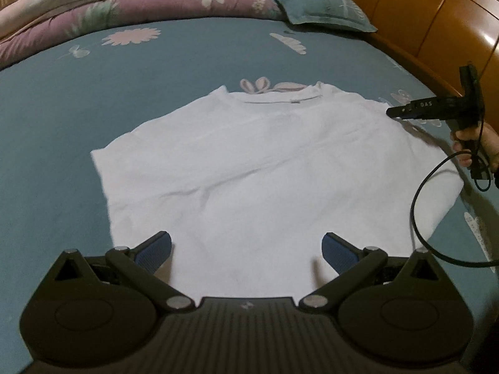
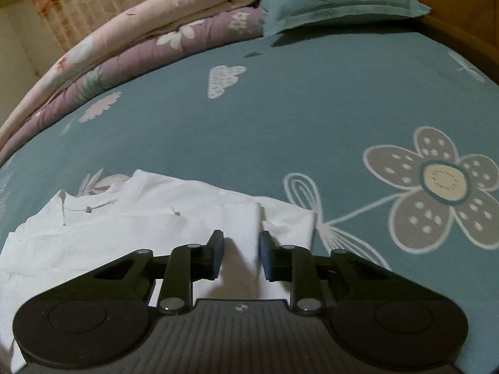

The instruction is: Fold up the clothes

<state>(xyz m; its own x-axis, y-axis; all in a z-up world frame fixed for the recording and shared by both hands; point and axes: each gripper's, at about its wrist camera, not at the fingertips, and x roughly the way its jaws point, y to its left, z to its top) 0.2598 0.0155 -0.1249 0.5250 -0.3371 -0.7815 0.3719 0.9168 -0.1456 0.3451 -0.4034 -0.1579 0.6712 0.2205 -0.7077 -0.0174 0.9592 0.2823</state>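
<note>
A white T-shirt (image 1: 265,162) lies spread flat on the teal flowered bed sheet (image 1: 62,109), its collar (image 1: 280,98) at the far side. My left gripper (image 1: 246,240) hangs over the near hem with its blue pads (image 1: 156,249) wide apart and nothing between them. My right gripper (image 1: 389,112), held by a hand (image 1: 467,137), points at the shirt's right shoulder. In the right wrist view the right gripper (image 2: 240,246) stands over the T-shirt (image 2: 124,233) beside the folded-in sleeve (image 2: 290,218). Its pads are a narrow gap apart, with cloth showing flat between them, not visibly pinched.
Folded floral quilts (image 1: 124,6) and a teal pillow (image 1: 321,3) lie along the far side of the bed. A wooden headboard (image 1: 421,15) rises at the right. A black cable (image 1: 418,202) loops from the right gripper over the shirt's right edge.
</note>
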